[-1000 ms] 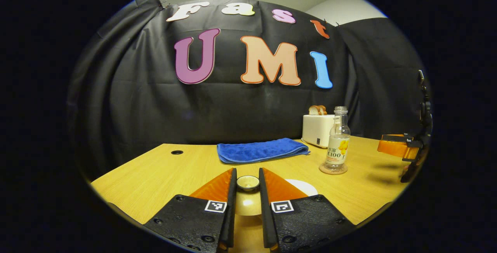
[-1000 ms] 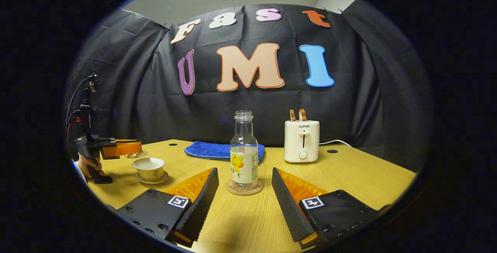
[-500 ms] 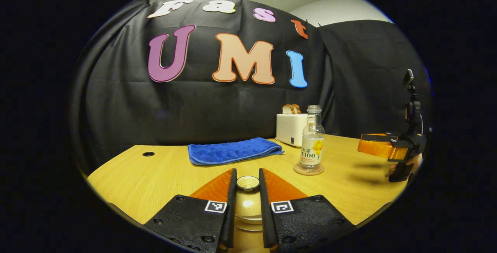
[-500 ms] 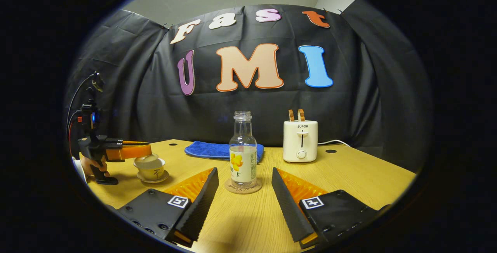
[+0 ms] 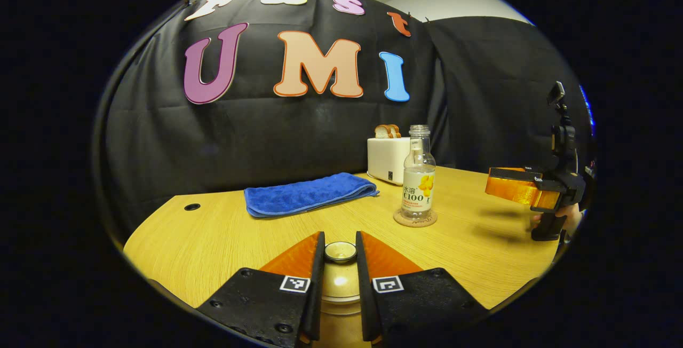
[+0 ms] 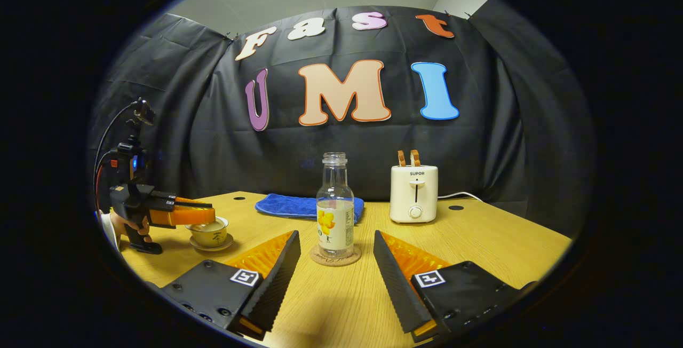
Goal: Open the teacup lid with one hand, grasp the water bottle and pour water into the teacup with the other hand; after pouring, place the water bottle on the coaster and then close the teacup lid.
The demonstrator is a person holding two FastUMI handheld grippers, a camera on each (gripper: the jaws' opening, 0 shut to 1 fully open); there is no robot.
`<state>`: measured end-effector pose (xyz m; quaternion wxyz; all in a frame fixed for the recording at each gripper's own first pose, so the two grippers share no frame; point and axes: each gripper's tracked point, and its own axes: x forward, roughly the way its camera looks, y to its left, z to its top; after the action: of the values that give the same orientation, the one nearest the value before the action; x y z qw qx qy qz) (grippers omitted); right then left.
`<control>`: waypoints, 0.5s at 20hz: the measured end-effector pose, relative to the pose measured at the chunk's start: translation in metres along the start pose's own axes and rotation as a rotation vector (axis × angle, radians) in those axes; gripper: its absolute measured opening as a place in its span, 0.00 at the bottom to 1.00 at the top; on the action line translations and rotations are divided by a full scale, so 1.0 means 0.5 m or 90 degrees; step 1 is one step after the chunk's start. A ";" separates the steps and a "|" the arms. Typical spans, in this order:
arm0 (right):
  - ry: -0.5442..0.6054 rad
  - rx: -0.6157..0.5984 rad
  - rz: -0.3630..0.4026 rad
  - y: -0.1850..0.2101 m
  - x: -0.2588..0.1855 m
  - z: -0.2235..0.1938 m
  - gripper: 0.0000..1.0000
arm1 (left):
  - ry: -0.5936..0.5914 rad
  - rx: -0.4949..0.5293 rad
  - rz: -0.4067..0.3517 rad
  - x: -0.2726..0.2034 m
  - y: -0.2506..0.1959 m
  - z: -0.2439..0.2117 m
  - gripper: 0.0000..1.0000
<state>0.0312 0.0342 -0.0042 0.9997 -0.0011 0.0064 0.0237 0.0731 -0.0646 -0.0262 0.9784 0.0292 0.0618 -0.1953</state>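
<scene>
Your left tool (image 5: 340, 262) clamps the teacup lid (image 5: 340, 252) on the teacup (image 6: 209, 232); your right tool (image 6: 333, 268) gapes empty, water bottle (image 6: 335, 206) on its coaster (image 6: 335, 255) just ahead.

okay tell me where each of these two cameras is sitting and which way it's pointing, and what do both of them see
Left gripper view: rides the left gripper, low over the teacup lid pinched between its own fingers, facing across the table; the right gripper shows farther off.
Right gripper view: rides the open right gripper, facing the water bottle on its coaster; the left gripper and a hand sit by the teacup.
Shared: bottle, coaster, blue towel, toaster.
</scene>
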 end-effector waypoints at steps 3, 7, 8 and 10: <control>-0.001 0.000 -0.002 0.000 -0.001 0.000 0.84 | -0.005 -0.001 -0.002 -0.004 0.000 0.007 0.32; -0.001 0.000 -0.004 -0.003 0.001 0.001 0.89 | -0.028 -0.007 0.013 -0.011 0.009 0.015 0.72; -0.001 0.000 -0.005 -0.003 0.000 0.000 0.87 | -0.035 -0.009 0.018 -0.014 0.010 0.018 0.88; 0.000 0.000 -0.006 -0.004 0.001 -0.001 0.84 | -0.043 -0.011 0.026 -0.020 0.013 0.021 0.96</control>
<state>0.0318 0.0322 -0.0045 0.9998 -0.0011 0.0060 0.0191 0.0677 -0.0558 -0.0143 0.9839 0.0157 0.0298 -0.1757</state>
